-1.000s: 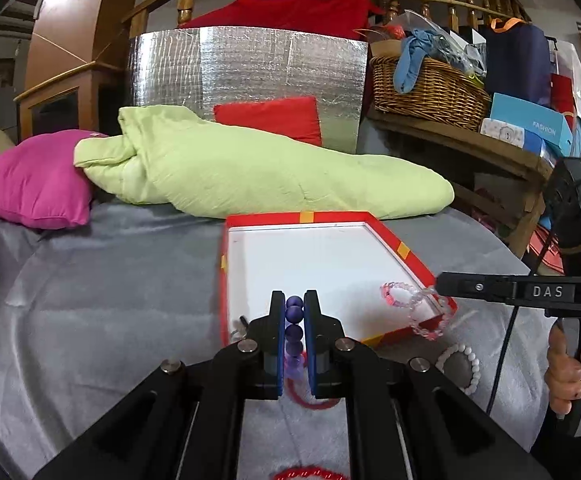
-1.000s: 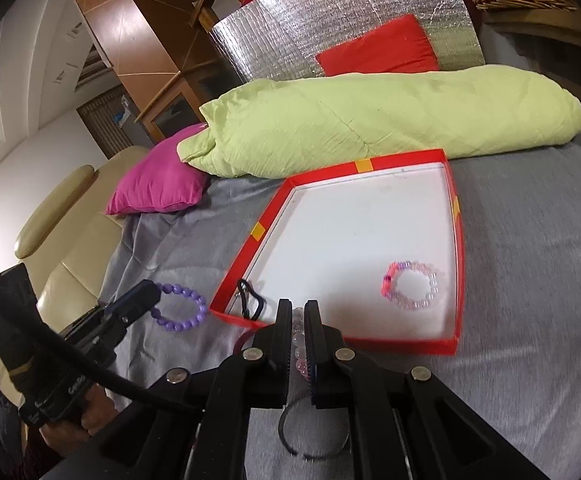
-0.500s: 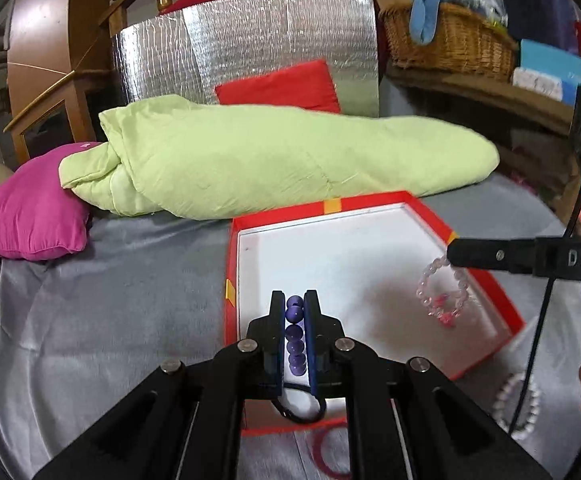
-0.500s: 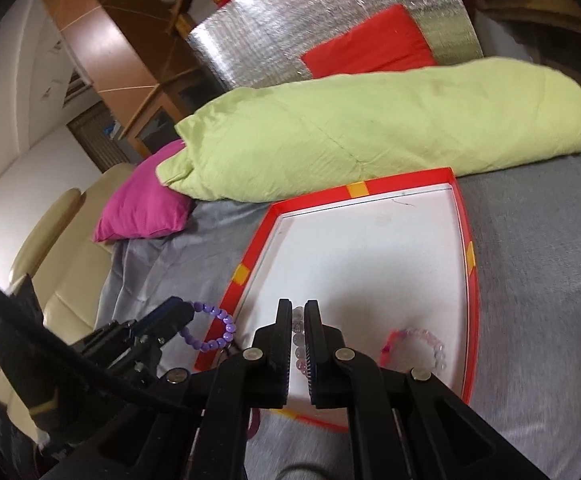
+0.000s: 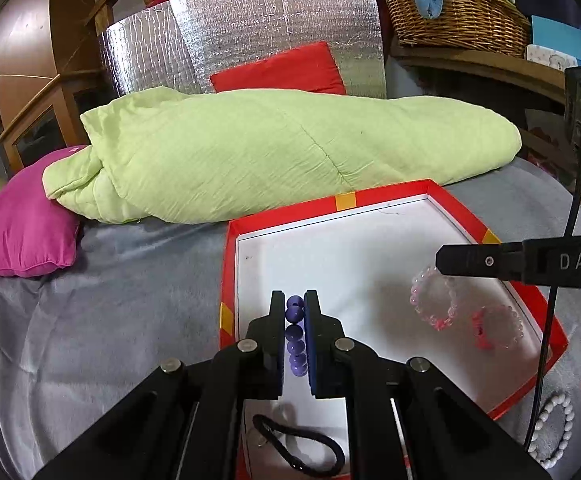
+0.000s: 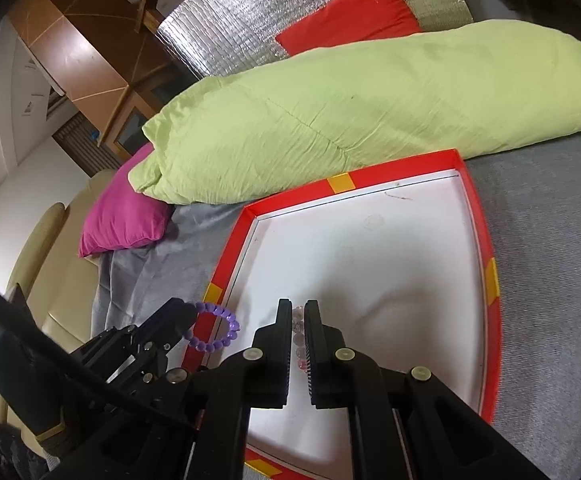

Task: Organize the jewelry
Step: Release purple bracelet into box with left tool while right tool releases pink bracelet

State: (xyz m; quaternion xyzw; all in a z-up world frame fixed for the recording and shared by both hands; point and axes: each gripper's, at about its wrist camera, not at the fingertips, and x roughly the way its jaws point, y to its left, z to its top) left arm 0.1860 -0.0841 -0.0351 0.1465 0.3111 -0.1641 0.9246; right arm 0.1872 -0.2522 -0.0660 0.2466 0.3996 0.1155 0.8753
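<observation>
Magenta pillow (image 5: pixel 22 236): lies at the bed's left edge, touching the green quilt (image 5: pixel 274 156).
Your left gripper (image 5: pixel 295 308): fingers clamped on the purple bead bracelet (image 5: pixel 295 336), held above the near left part of the red tray (image 5: pixel 228 276).
Black hair tie (image 5: pixel 298 446): lies on the tray's white floor at its near left corner, under your left gripper.
Your right gripper (image 6: pixel 298 316): fingers clamped on a clear pink bead bracelet (image 5: pixel 434 300), which hangs over the right side of the tray.
Second pink bracelet (image 5: pixel 496 326): rests on the tray floor beside the right rim.
White bead bracelet (image 5: pixel 552 426): lies on the grey bedcover (image 5: pixel 102 312), just outside the tray's near right corner.
</observation>
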